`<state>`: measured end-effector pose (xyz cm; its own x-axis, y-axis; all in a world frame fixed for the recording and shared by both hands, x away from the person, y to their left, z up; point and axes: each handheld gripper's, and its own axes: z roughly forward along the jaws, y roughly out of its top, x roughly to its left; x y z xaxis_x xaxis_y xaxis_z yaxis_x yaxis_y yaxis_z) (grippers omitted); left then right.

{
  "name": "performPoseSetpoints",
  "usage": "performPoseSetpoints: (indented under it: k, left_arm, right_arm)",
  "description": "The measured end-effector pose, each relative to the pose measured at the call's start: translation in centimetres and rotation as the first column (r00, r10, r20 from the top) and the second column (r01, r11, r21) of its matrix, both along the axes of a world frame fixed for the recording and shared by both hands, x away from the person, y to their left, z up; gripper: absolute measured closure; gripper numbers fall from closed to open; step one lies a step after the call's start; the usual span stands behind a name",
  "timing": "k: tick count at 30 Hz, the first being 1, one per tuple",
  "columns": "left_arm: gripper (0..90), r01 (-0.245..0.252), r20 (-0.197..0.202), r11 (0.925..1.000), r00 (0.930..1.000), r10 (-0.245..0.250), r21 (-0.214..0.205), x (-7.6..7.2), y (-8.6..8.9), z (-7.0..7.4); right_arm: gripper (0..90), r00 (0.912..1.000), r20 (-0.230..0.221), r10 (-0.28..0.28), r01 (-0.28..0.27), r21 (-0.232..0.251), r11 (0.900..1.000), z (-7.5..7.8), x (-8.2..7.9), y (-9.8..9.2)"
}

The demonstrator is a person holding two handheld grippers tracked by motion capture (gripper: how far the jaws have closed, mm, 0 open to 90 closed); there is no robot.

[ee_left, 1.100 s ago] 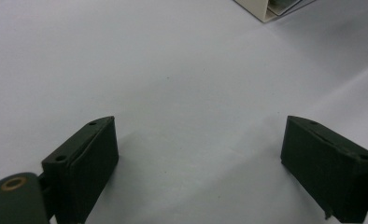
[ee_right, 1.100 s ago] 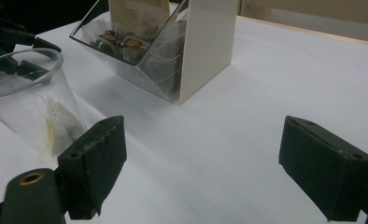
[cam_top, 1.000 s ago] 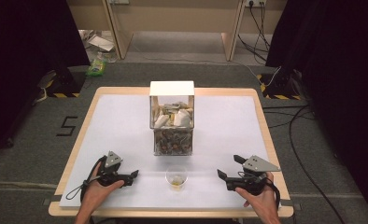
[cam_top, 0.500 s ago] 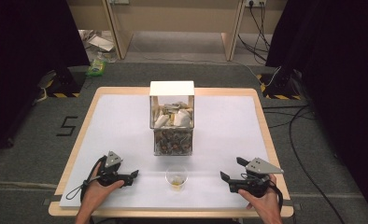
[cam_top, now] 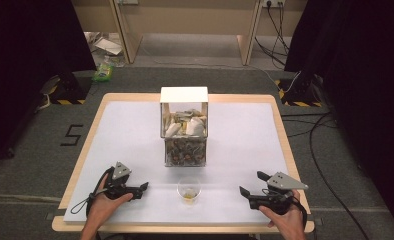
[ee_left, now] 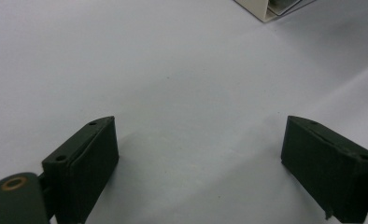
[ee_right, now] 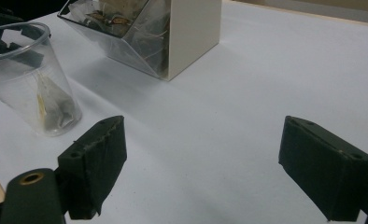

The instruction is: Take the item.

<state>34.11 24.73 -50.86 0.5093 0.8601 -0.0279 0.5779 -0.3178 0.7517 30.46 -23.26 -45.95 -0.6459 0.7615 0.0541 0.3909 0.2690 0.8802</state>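
Observation:
A clear plastic cup [cam_top: 189, 190] [ee_right: 32, 79] with a tea bag [ee_right: 51, 105] in it stands near the table's front edge, between my two grippers. Behind it stands a white-topped dispenser box [cam_top: 184, 127] [ee_right: 173, 32] with clear walls, full of tea bags. My left gripper [cam_top: 141, 190] [ee_left: 198, 128] rests on the table left of the cup, open, with nothing between its jaws. To the right of the cup my right gripper [cam_top: 251, 183] [ee_right: 203, 123] is open and empty, pointing toward the cup and the box.
The white table top [cam_top: 235, 135] has a wooden rim. A corner of the box [ee_left: 271, 9] shows at the top of the left gripper view. Cables [cam_top: 325, 150] lie on the floor to the right, and litter [cam_top: 105, 70] lies beyond the table's far left.
My right gripper has drifted slightly right and toward the near edge. The left gripper, cup and box have not moved.

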Motion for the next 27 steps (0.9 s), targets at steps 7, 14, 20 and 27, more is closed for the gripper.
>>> performPoseSetpoints:
  k: [7, 14, 20, 27]
  left_arm:
    - [10.4, 0.000, 0.000, 1.0000, 1.0000, 0.000, -0.001, 0.0, 0.0, 0.0]
    - [10.3, 0.002, -0.002, 1.0000, 1.0000, -0.002, -0.003, 0.0, 0.0, 0.0]
    - [10.3, 0.002, -0.002, 1.0000, 1.0000, -0.002, -0.004, 0.0, 0.0, 0.0]
    - [10.4, 0.002, -0.001, 1.0000, 1.0000, -0.002, -0.003, 0.0, 0.0, 0.0]
  right_arm:
    - [15.7, 0.9999, -0.011, 0.002, -0.002, -0.008, 1.0000, -0.5, -0.3, -0.2]
    - [15.8, 0.9998, -0.019, 0.005, -0.005, -0.013, 0.9999, -0.8, -0.5, -0.4]
    - [15.8, 0.9994, -0.033, 0.008, -0.008, -0.017, 0.9998, -1.1, -0.8, -0.5]
    - [15.8, 0.9988, -0.050, 0.001, -0.002, -0.030, 0.9996, -1.4, -1.2, -1.0]
